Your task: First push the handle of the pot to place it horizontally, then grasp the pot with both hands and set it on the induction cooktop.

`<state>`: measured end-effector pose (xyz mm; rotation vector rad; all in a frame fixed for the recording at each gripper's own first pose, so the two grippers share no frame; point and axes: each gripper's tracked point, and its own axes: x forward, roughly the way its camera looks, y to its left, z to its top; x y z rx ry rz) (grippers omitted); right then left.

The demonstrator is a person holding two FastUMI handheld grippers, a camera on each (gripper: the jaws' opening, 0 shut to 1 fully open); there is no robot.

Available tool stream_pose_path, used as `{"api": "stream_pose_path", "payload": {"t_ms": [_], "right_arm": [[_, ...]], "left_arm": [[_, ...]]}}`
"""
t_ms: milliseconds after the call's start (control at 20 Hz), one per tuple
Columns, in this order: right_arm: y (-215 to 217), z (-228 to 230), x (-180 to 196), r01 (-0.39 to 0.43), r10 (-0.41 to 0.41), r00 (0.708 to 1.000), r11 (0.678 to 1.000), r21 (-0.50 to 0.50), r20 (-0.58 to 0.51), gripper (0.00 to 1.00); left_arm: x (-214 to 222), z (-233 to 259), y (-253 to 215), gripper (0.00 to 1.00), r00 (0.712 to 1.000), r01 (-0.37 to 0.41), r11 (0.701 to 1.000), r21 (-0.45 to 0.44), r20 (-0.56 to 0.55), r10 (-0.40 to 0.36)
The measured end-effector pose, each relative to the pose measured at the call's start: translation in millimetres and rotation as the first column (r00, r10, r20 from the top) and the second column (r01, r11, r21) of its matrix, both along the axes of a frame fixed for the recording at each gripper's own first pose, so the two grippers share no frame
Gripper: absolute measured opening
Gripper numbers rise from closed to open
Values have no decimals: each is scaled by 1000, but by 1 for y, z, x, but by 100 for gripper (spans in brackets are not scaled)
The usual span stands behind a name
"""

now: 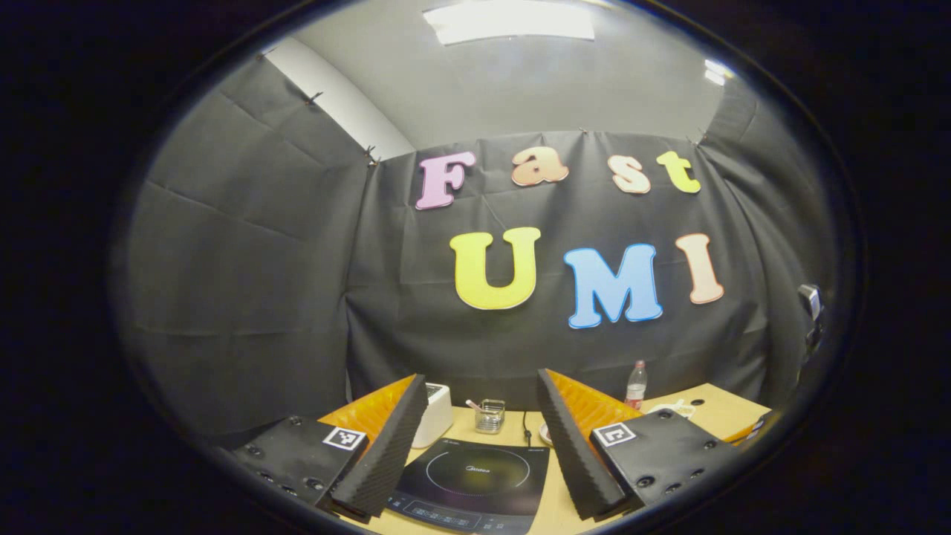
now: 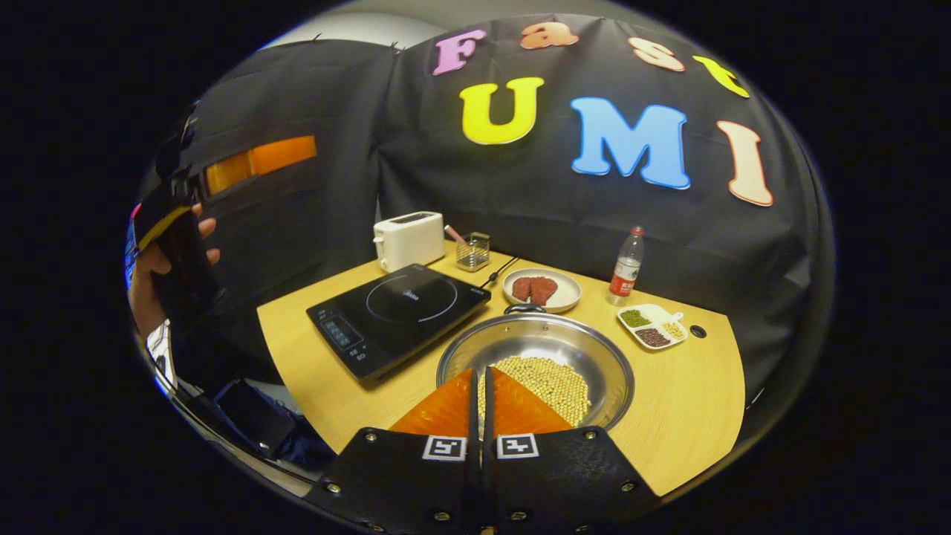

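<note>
**Pot on desk, not on cooktop; left jaws apart, right jaws together**

Left gripper view: left gripper [image 1: 483, 446] aimed high, jaws wide apart, nothing between them. Induction cooktop [image 1: 472, 483] partly cut off at the bottom edge. Toaster [image 1: 435, 412] half hidden behind a finger. Wire basket [image 1: 490, 416] and bottle [image 1: 636, 385] small, at the back of the desk [image 1: 724, 405].

Right gripper view: right gripper [image 2: 481, 397] jaws together, empty, tips over the near rim of the pot [image 2: 536, 357]. Pot holds beans, sits just right of the cooktop; its handle at the far rim is hard to make out. Meat plate [image 2: 542, 290] and divided dish [image 2: 654, 325] behind it. Hand [image 2: 148, 282] at the left edge, blurred.
</note>
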<state>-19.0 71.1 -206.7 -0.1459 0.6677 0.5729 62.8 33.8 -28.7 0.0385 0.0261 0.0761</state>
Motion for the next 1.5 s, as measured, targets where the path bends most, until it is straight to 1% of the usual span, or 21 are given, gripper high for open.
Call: {"api": "stream_pose_path", "payload": {"t_ms": [50, 100, 150, 200, 250, 300, 500, 600, 750, 850, 950, 1100, 1150, 1200, 1250, 1300, 1350, 1400, 1450, 1500], "right_arm": [[0, -7, -4, -29, 29, 999, 1000, -7, -24, 1], [-1, -16, -8, -46, 45, 997, 999, -10, -60, 1], [-1, -25, -13, -55, 55, 993, 998, 2, -107, 1], [0, -35, -19, -59, 61, 984, 998, 19, -167, 1], [0, -44, -25, -59, 65, 974, 998, 33, -218, 1], [-1, -50, -26, -54, 63, 965, 998, 40, -254, 1], [-11, -71, -38, -53, 73, 919, 997, 62, -386, 4], [-17, -81, -46, -68, 89, 892, 996, 63, -444, 4], [-26, -95, -50, -74, 88, 857, 996, 48, -507, 4], [-31, -103, -50, -64, 74, 843, 997, 37, -534, 4], [-41, -106, -46, -53, 56, 838, 998, 21, -544, 4], [-47, -107, -44, -28, 50, 823, 998, 48, -567, 1], [-50, -106, -42, -18, 42, 823, 999, 47, -567, 1], [-53, -108, -40, -15, 35, 823, 999, 40, -567, 1], [-56, -109, -39, -13, 27, 825, 999, 30, -565, 1], [-61, -110, -37, -11, 20, 827, 1000, 19, -562, 1], [-66, -110, -37, -10, 13, 830, 1000, 10, -557, 1], [-71, -110, -35, -9, 9, 833, 1000, 2, -554, 1], [-77, -110, -33, -5, 1, 836, 1000, -6, -549, 1], [-79, -111, -30, 1, -10, 839, 1000, -17, -544, 1]], "left_arm": [[2, -1, -1, 99, 1000, -9, 1000, 2, -2, 9], [3, -2, -3, 95, 1000, -15, 1000, 2, -6, 15], [3, -4, -4, 92, 1000, -19, 1000, 0, -10, 19], [4, -5, -7, 92, 1000, -21, 1000, 2, -14, 21], [5, -8, -8, 92, 999, -24, 1000, 7, -23, 24], [5, -13, -9, 99, 999, -27, 1000, 9, -33, 27], [6, -24, -13, 99, 997, -47, 999, -17, -55, 46], [5, -30, -14, 99, 996, -56, 998, -14, -68, 55], [7, -37, -18, 99, 994, -64, 998, -11, -87, 63], [7, -40, -21, 99, 993, -71, 997, -10, -93, 70], [10, -42, -24, 99, 992, -75, 997, -8, -98, 74], [16, -45, -32, 99, 992, -73, 997, -8, -102, 72], [17, -46, -34, 99, 992, -73, 997, -5, -103, 72], [19, -48, -36, 95, 992, -74, 997, -3, -106, 73], [21, -49, -39, 99, 991, -75, 997, -6, -107, 74], [23, -52, -42, 95, 991, -73, 997, -15, -111, 71], [25, -53, -47, 99, 991, -71, 997, -25, -116, 68], [27, -55, -51, 99, 991, -69, 997, -33, -119, 64], [29, -56, -56, 99, 991, -66, 997, -37, -120, 61], [31, -57, -60, 95, 991, -63, 997, -34, -120, 58]]}}
